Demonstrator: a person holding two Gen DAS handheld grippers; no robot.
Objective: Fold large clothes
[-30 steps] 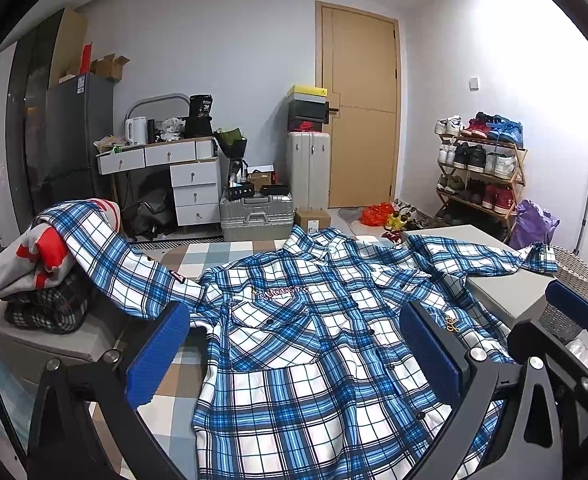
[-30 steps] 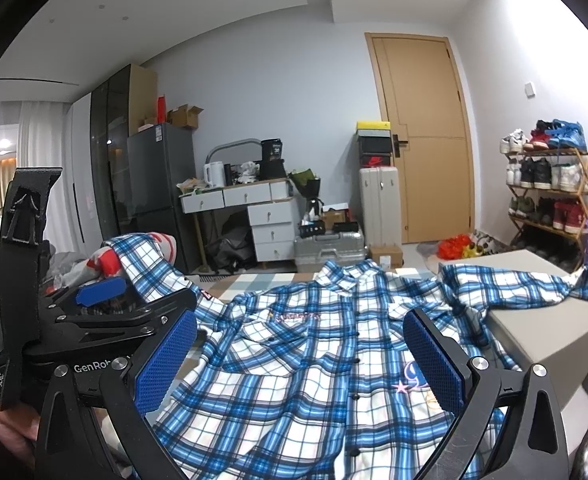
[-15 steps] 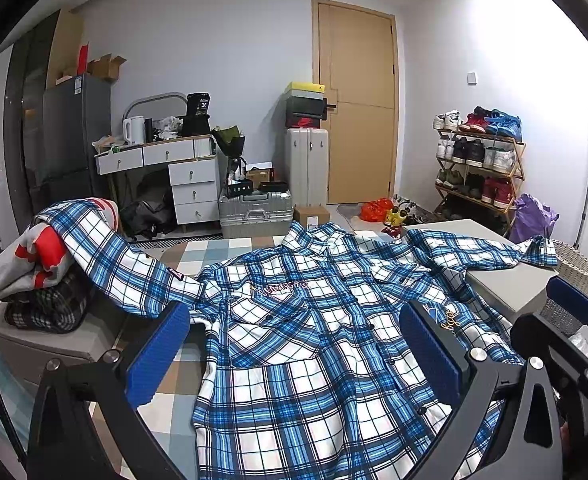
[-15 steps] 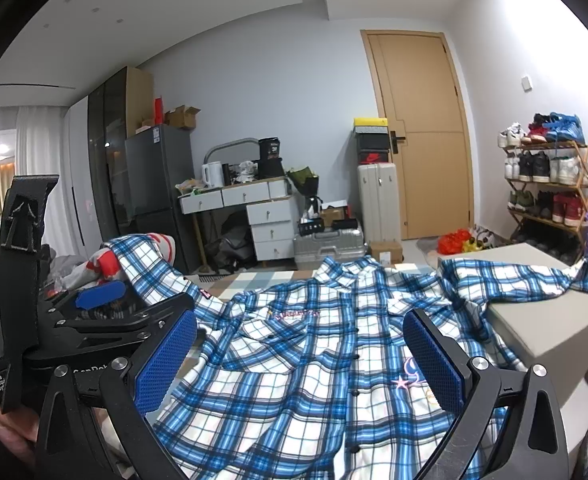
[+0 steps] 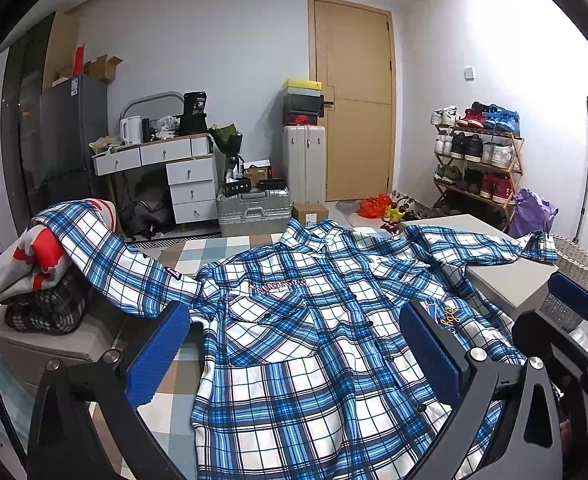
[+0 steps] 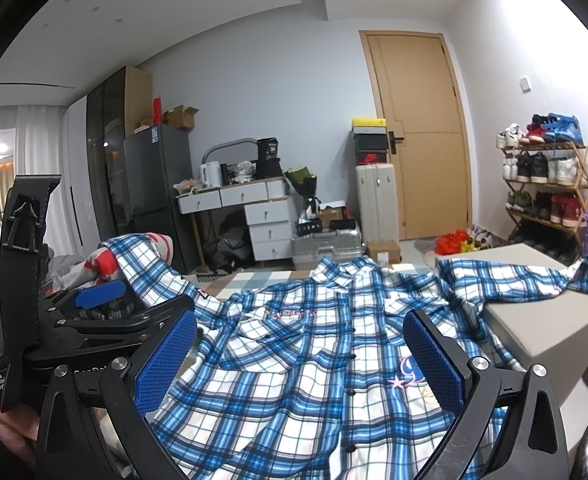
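I have the plaid shirt (image 5: 314, 340) spread face up in front of me, buttoned, collar toward the far edge of the checked surface (image 5: 222, 246) it lies on (whether that is a tabletop or a mat, I cannot tell). One sleeve climbs over the pile of clothes (image 5: 42, 276) off the left edge. The other trails across the grey box (image 5: 506, 276) off the right edge.

Both tools hang empty above the near hem. My left gripper (image 5: 294, 356) has its blue pads spread wide with shirt showing between them, and my right gripper (image 6: 300, 364) is just as wide apart, pinching nothing.

I judge the cloth light, thin and quite limp. It will sag and drag the moment I lift it, and the wrinkles across the front say it bunches easily. It does not look slippery, so the textured pads should bite well.

I would take it by doubled fabric at seams: a sleeve near its cuff first, or the shoulder seam and matching hem corner together, keeping the edge taut between both tools.
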